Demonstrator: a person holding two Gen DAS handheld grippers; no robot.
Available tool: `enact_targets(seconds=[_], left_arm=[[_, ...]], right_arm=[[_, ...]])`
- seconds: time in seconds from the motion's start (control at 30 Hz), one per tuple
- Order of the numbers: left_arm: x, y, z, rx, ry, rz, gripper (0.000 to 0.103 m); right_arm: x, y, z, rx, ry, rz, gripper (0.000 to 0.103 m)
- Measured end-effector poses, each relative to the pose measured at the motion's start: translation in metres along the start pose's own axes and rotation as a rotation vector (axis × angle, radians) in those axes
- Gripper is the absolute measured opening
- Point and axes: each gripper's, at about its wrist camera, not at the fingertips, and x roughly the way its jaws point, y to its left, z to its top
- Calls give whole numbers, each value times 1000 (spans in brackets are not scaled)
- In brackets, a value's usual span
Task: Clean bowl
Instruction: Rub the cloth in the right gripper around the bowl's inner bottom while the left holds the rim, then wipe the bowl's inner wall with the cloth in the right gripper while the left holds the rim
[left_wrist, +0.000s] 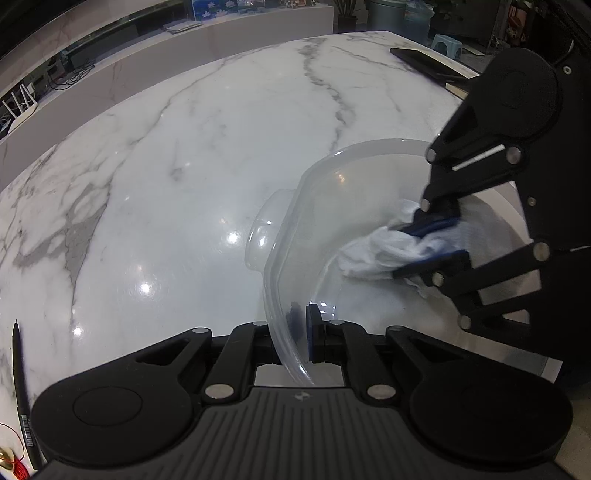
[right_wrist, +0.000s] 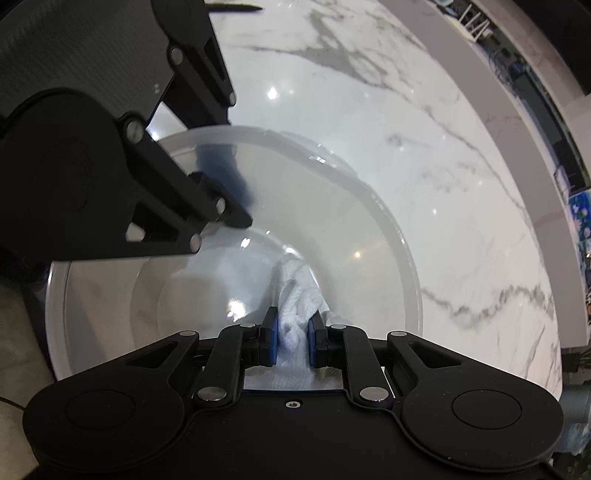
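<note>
The surface (left_wrist: 177, 192), polished marble, lies ahead of and below both tools. The bowl (left_wrist: 332, 192), clear plastic, is held tilted above it, its foot turned away from the left tool and its mouth toward the right tool. Whether any part of the bowl touches the surface cannot be told.

The left tool (left_wrist: 301, 332) is closed on the bowl's wall at the rim, one pad inside and one outside. The right tool (right_wrist: 291, 341) is reached into the bowl and is clamped on the cloth (right_wrist: 295, 295), white and bunched, whose free end is pressed against the inner wall just ahead of its tips.

The main risk is judged to be slip at the rim: the wall is thin, smooth and gripped at one spot only, so a hard wipe could twist or pull the bowl out of the left tool and drop it onto the surface. The wall could also be flexed by too much pressure. The cloth could be dragged out from between the right tool's pads if it catches, and bare pads would then rub the plastic. A pen (left_wrist: 22, 398), left of the left tool, lies well clear.
</note>
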Motion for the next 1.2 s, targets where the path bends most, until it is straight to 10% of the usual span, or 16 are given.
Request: enact_targets(seconds=[1.2], left_arm=[[1, 0, 1, -2, -2, -1, 10]], right_arm=[[-9, 3, 9, 60, -114, 318, 14]])
